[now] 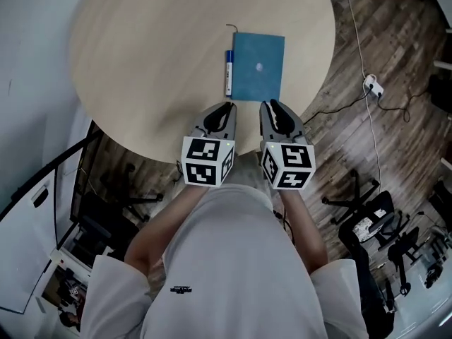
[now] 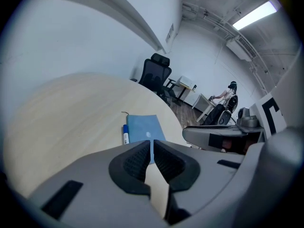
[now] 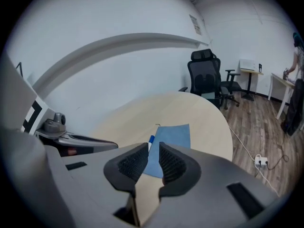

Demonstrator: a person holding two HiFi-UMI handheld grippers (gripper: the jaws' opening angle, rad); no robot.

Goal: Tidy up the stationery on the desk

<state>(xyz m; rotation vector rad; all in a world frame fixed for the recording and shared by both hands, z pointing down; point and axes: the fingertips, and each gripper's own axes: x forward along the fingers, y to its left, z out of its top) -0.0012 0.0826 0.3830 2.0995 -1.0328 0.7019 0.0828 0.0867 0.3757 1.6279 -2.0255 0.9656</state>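
Note:
A blue notebook (image 1: 258,67) lies flat near the front edge of the round wooden table (image 1: 155,62). A white marker with a blue cap (image 1: 228,73) rests along its left side. Both show again in the gripper views: notebook (image 2: 142,127) (image 3: 173,136), marker (image 2: 126,134) (image 3: 151,139). My left gripper (image 1: 226,107) and right gripper (image 1: 270,105) hover side by side over the table's front edge, just short of the notebook. The left gripper (image 2: 152,145) has its jaws together. On the right gripper (image 3: 153,148) only a thin slit remains, with nothing in it.
A thin dark cord (image 1: 232,27) sticks out from the notebook's far left corner. On the wood floor to the right lie a white cable and plug (image 1: 374,85). Office chairs (image 1: 367,217) stand at the lower right, and a black chair (image 3: 205,75) stands beyond the table.

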